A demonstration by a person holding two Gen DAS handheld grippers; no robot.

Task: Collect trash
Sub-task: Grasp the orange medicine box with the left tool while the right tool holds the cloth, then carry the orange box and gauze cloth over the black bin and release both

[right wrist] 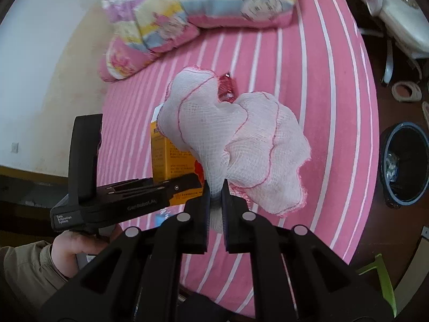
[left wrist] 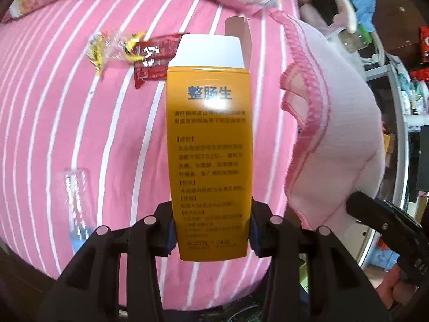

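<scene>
Black tongs, the left tongs (left wrist: 211, 234), sit closest to the left camera, and they squeeze the bottom end of an orange box (left wrist: 210, 145) so it stands up tall with its white top at 12 o'clock. Holding it by the end keeps the whole box clear of the pink striped bed (left wrist: 67, 112), which makes sense if it is going to be carried away as trash. Over at 3 o'clock hangs a pale pink cloth (left wrist: 337, 139), and it dangles because the right tongs (right wrist: 215, 209) pinch only one small bunch of it. Those right tongs are shut tight on the cloth, with the rest puffing out above them toward 12 and 2 o'clock. Both things are up in the air, not lying on the bed. Two more bits of trash rest on the sheet at about 10 o'clock from the box: a red wrapper (left wrist: 152, 61) and a clear and yellow wrapper (left wrist: 112, 49), touching each other. A clear plastic piece (left wrist: 76, 187) lies at 8 o'clock. A dark bin (right wrist: 405, 161) stands on the floor at 3 o'clock in the right view, beside the bed, and I think the held things belong in there. Pillows (right wrist: 193, 13) sit at the far end.
</scene>
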